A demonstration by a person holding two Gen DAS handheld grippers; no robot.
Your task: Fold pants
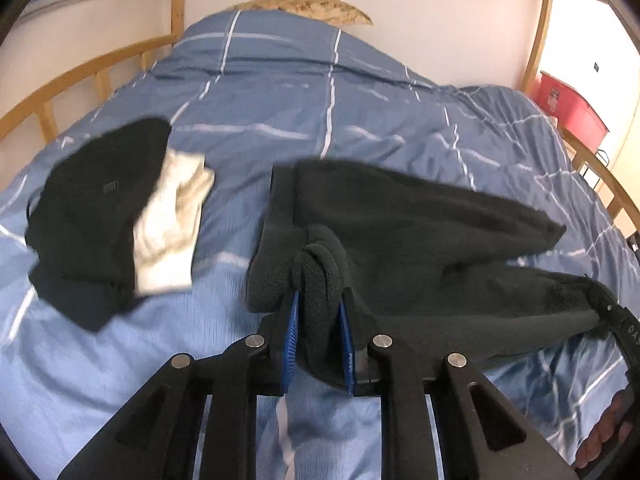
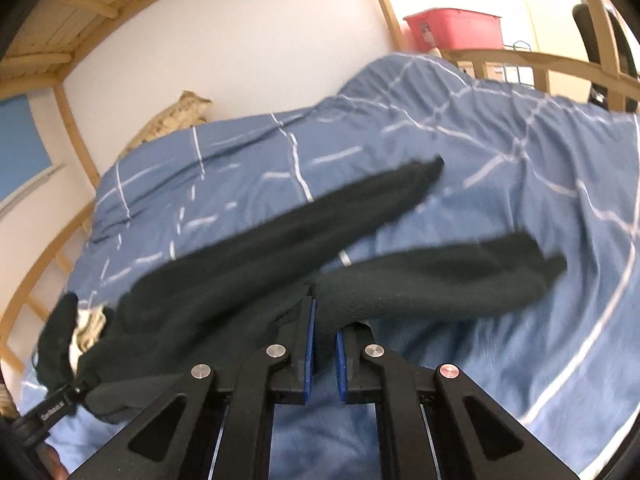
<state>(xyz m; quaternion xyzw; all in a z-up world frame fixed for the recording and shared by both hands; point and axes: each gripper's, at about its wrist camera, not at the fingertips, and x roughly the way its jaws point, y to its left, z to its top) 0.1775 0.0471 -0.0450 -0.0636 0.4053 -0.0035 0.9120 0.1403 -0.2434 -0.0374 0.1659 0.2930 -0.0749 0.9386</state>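
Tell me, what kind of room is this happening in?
Most likely a bedroom: dark pants lie on a blue checked duvet inside a wooden bed frame, with a pillow at the far end.

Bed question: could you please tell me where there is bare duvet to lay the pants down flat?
Free: the duvet between the pants and the pillow, and the stretch right of the legs. Crowded: the left side, with the black garment and white cloth.
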